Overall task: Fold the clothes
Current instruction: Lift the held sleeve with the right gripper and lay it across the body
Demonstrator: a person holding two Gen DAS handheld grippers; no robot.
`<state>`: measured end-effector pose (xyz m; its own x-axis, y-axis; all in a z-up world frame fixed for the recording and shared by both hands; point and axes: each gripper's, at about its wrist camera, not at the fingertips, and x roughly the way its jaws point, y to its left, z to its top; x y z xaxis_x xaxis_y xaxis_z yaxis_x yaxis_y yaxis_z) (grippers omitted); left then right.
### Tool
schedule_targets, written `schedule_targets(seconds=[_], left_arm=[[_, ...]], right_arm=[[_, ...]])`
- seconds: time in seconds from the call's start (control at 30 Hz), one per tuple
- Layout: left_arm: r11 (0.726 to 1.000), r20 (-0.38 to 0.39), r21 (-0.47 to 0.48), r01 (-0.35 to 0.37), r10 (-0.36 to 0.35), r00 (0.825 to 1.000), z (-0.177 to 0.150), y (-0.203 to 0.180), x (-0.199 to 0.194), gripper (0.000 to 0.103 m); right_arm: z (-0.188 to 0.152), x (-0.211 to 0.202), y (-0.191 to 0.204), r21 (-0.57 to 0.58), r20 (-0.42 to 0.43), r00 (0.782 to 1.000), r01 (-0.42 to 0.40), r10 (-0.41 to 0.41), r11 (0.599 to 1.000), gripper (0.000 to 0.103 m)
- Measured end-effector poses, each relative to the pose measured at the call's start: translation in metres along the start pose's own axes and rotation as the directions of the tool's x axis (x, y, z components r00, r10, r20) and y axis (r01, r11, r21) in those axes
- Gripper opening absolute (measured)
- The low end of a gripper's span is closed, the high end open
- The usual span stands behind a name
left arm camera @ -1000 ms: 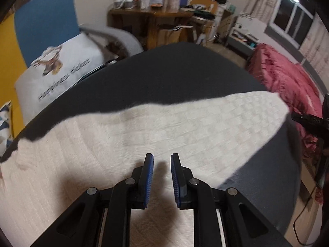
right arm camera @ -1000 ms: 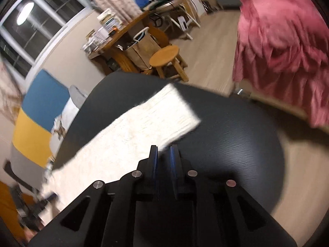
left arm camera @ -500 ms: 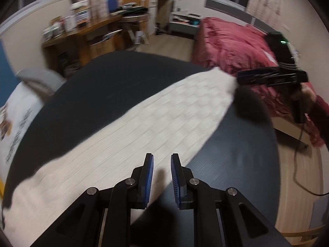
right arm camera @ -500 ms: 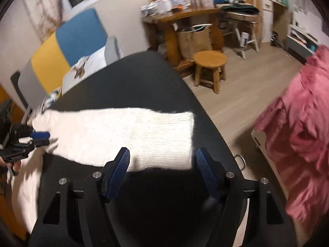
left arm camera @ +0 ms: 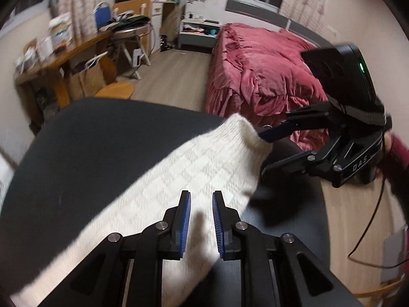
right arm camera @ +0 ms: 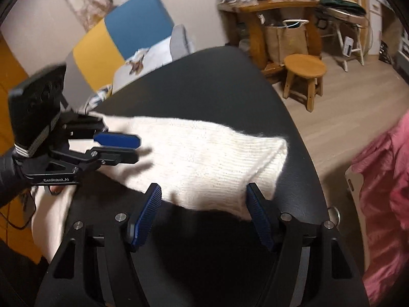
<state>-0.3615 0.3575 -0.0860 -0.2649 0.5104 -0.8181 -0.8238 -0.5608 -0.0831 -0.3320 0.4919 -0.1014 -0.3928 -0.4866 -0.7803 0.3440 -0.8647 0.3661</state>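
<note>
Black round tabletop [right arm camera: 217, 81] carries cream knitted garment [right arm camera: 204, 158]. Right gripper [right arm camera: 204, 212] spread, cuff edge btwn pads: seat fully, then pinch. Left gripper [left arm camera: 200, 220] narrowly parted, empty.

The left black two-finger gripper with blue ribbed pads [left arm camera: 200, 206] points steeply downward, its fingers [left arm camera: 184, 215] a narrow gap apart, gripping nothing. The right black gripper [right arm camera: 203, 198], also angled down, has just been opening; its fingers [right arm camera: 149, 209] stand wide, nothing pressed between them.
</note>
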Motion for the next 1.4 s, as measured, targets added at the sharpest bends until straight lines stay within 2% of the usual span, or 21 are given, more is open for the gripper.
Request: schedule_targets(seconds=[0.03, 0.1, 0.3, 0.33, 0.4, 0.5, 0.57, 0.6, 0.63, 0.67, 0.77, 0.8, 0.87, 0.97, 1.0, 1.1, 1.13, 1.2, 1.3, 1.4], left_arm=[[1.0, -0.006, 0.013, -0.007, 0.007, 1.0, 0.002, -0.001, 0.004, 0.017], [1.0, -0.021, 0.023, -0.002, 0.003, 1.0, 0.006, -0.001, 0.012, 0.017], [0.999, -0.071, 0.024, 0.03, -0.028, 0.997, 0.002, 0.004, 0.029, 0.017], [0.999, -0.08, 0.027, 0.029, -0.027, 0.996, 0.0, 0.005, 0.031, 0.017], [0.999, -0.081, 0.024, 0.034, -0.032, 0.996, 0.001, 0.005, 0.032, 0.017], [0.999, -0.084, 0.048, 0.012, -0.008, 0.996, 0.006, -0.001, 0.034, 0.017], [0.997, -0.076, 0.073, 0.014, -0.009, 0.997, 0.008, -0.009, 0.033, 0.017], [0.996, -0.084, 0.084, 0.015, -0.008, 0.996, 0.007, -0.011, 0.034, 0.017], [0.995, -0.093, 0.094, 0.014, -0.005, 0.996, 0.006, -0.014, 0.036, 0.017], [0.994, -0.103, 0.105, 0.008, 0.003, 0.995, 0.005, -0.017, 0.037, 0.017], [0.991, -0.045, 0.136, -0.008, 0.014, 0.999, 0.003, -0.028, 0.023, 0.017], [0.988, -0.009, 0.152, -0.006, 0.007, 1.0, 0.003, -0.034, 0.016, 0.017], [0.986, 0.036, 0.161, -0.043, 0.037, 0.999, 0.006, -0.039, 0.01, 0.017], [0.993, 0.072, 0.118, -0.005, -0.004, 0.997, 0.02, -0.041, 0.006, 0.017], [0.993, 0.073, 0.118, 0.014, -0.022, 0.997, 0.025, -0.043, 0.007, 0.017], [0.992, -0.002, 0.125, 0.014, -0.013, 1.0, 0.034, -0.042, 0.029, 0.017], [0.993, -0.018, 0.121, 0.004, -0.002, 1.0, 0.035, -0.04, 0.035, 0.017], [0.994, -0.039, 0.106, 0.01, -0.006, 0.999, 0.038, -0.039, 0.044, 0.017], [0.991, -0.041, 0.129, 0.045, -0.04, 0.998, 0.046, -0.048, 0.047, 0.017], [0.989, -0.097, 0.147, -0.019, 0.034, 0.995, 0.052, -0.057, 0.068, 0.017]], right_arm=[[0.002, 0.001, -0.001, -0.006, -0.016, 1.0, -0.006, 0.006, 1.0, 0.071], [0.009, 0.001, -0.008, -0.009, -0.03, 0.999, 0.037, -0.038, 0.999, 0.071], [0.009, 0.012, -0.005, -0.066, -0.16, 0.984, -0.094, 0.083, 0.993, 0.07], [0.007, 0.013, -0.003, -0.074, -0.175, 0.979, -0.115, 0.1, 0.991, 0.066], [0.001, 0.014, -0.003, -0.054, -0.179, 0.975, -0.145, 0.134, 0.988, 0.059], [-0.008, 0.013, -0.007, -0.011, -0.145, 0.976, -0.164, 0.16, 0.986, 0.059], [-0.014, 0.01, -0.01, 0.016, -0.111, 0.983, -0.145, 0.146, 0.989, 0.048], [-0.017, 0.009, -0.009, 0.016, -0.106, 0.987, -0.116, 0.118, 0.993, 0.025], [-0.019, 0.008, -0.008, 0.012, -0.103, 0.991, -0.082, 0.082, 0.997, 0.008], [-0.021, 0.007, -0.005, 0.004, -0.106, 0.993, -0.056, 0.056, 0.998, 0.006], [-0.019, -0.004, 0.018, -0.072, -0.107, 0.994, 0.0, -0.008, 0.997, 0.006], [-0.017, -0.014, 0.027, -0.106, -0.086, 0.996, 0.011, -0.02, 0.994, 0.006], [-0.014, -0.031, 0.039, -0.153, -0.049, 0.998, 0.028, -0.036, 0.988, 0.006], [-0.014, -0.043, 0.045, -0.178, -0.023, 0.998, 0.047, -0.052, 0.983, 0.005], [-0.017, -0.039, 0.045, -0.181, -0.042, 0.997, 0.058, -0.067, 0.982, 0.005], [-0.03, -0.003, 0.04, -0.183, -0.152, 0.978, 0.112, -0.14, 0.977, 0.005], [-0.035, 0.005, 0.039, -0.176, -0.166, 0.976, 0.112, -0.141, 0.978, 0.006], [-0.04, 0.001, 0.036, -0.152, -0.144, 0.983, 0.093, -0.116, 0.984, 0.006], [-0.044, -0.001, 0.035, -0.165, -0.15, 0.977, 0.129, -0.155, 0.978, 0.005], [-0.043, -0.011, 0.045, -0.209, -0.143, 0.976, 0.131, -0.163, 0.969, 0.005]])
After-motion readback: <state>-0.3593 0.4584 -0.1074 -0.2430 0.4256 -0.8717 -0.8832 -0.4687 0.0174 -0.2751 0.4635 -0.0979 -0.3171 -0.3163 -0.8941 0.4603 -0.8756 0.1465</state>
